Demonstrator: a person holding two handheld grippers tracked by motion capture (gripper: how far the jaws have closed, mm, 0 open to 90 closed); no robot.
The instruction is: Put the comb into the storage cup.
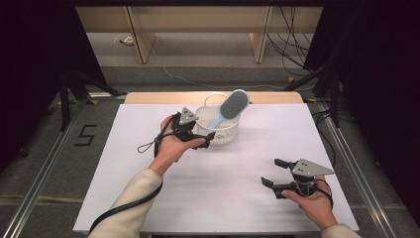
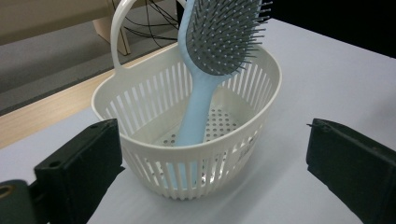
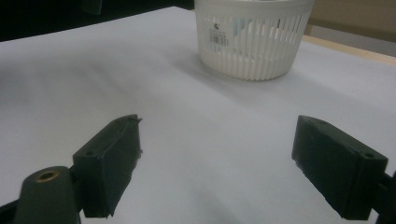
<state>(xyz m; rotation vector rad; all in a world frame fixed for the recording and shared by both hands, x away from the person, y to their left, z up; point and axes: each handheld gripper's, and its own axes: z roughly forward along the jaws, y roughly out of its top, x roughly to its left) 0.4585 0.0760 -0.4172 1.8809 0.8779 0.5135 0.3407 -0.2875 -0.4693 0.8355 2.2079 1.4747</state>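
Observation:
A white slatted basket (image 1: 224, 135) with a loop handle stands at the table's far middle. A light blue hairbrush (image 1: 231, 105) with grey bristles leans in it, handle down and head sticking out over the far right rim. My left gripper (image 1: 203, 130) is at the basket's left side. In the left gripper view it (image 2: 212, 135) is open, its jaws wide apart on either side of the basket (image 2: 149, 161), with the hairbrush (image 2: 219, 37) straight ahead. My right gripper (image 1: 271, 171) rests open near the front right, well away from the basket (image 3: 261, 51), with nothing between the jaws of the right gripper (image 3: 218, 126).
A white sheet (image 1: 237, 163) covers the table, and a wooden strip (image 1: 148, 97) shows along its far edge. Black stands (image 1: 64, 94) and loose cables (image 1: 292, 44) lie on the floor beyond. A "5" (image 1: 85, 135) is marked on the floor at the left.

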